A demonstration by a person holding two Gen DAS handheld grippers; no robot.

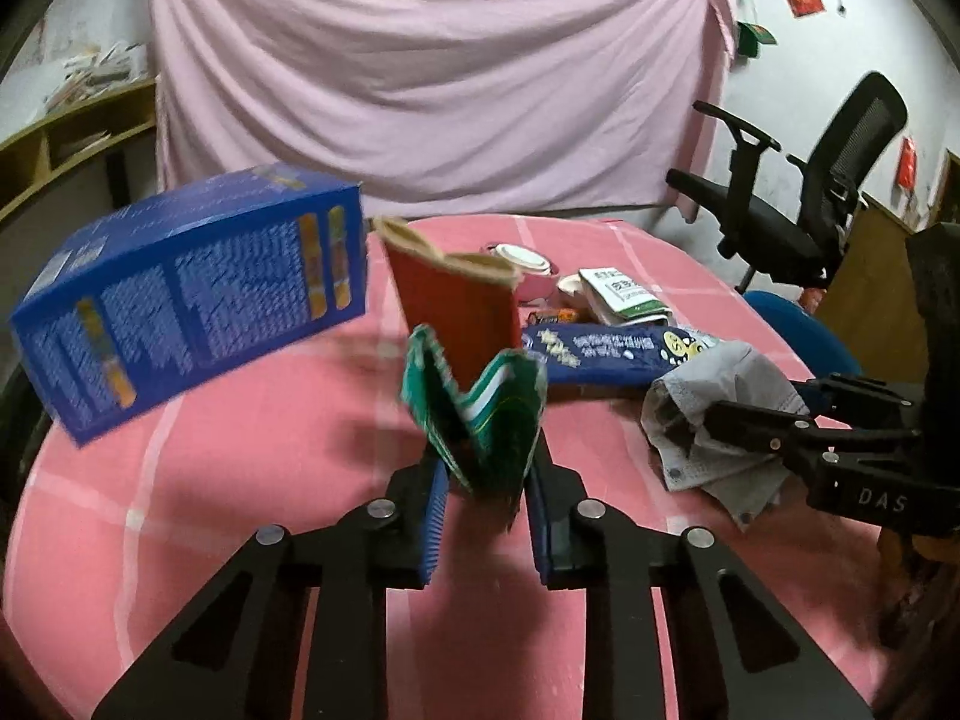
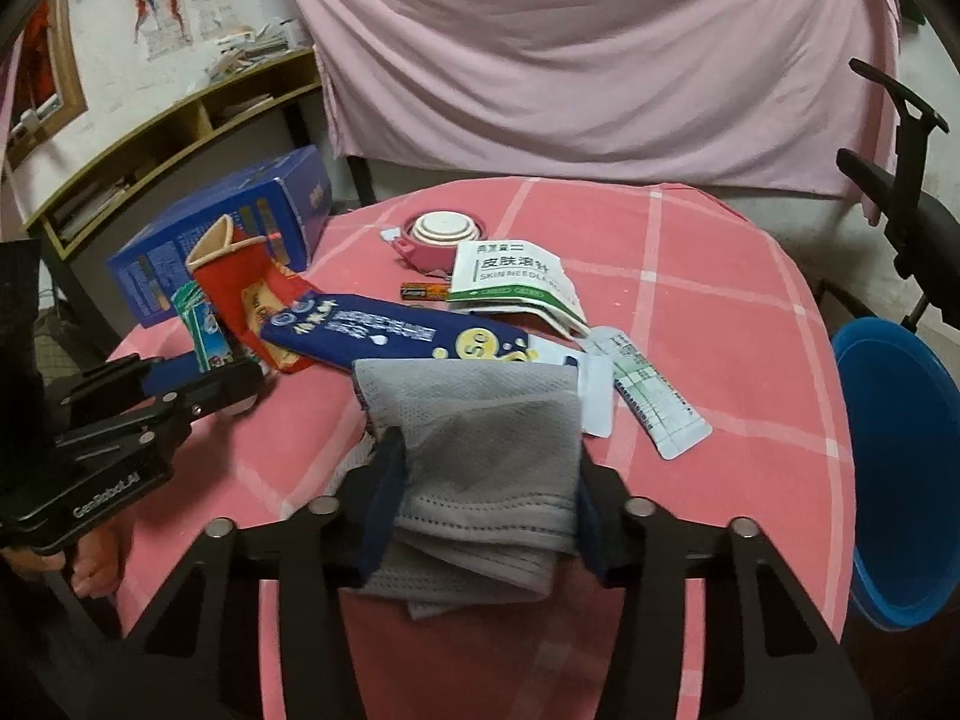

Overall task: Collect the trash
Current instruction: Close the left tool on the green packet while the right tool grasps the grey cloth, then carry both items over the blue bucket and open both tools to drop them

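Observation:
My left gripper is shut on a crumpled green carton, held upright above the pink tablecloth; the carton also shows in the right wrist view. My right gripper is shut on a folded grey mesh cloth, which also shows in the left wrist view. Loose trash lies ahead: a red carton, a dark blue snack wrapper, a white and green packet, a white sachet and a small battery.
A blue box stands at the table's left edge. A pink and white round container sits toward the back. A blue bin stands off the table's right side. A black office chair is at the right, a shelf at the left.

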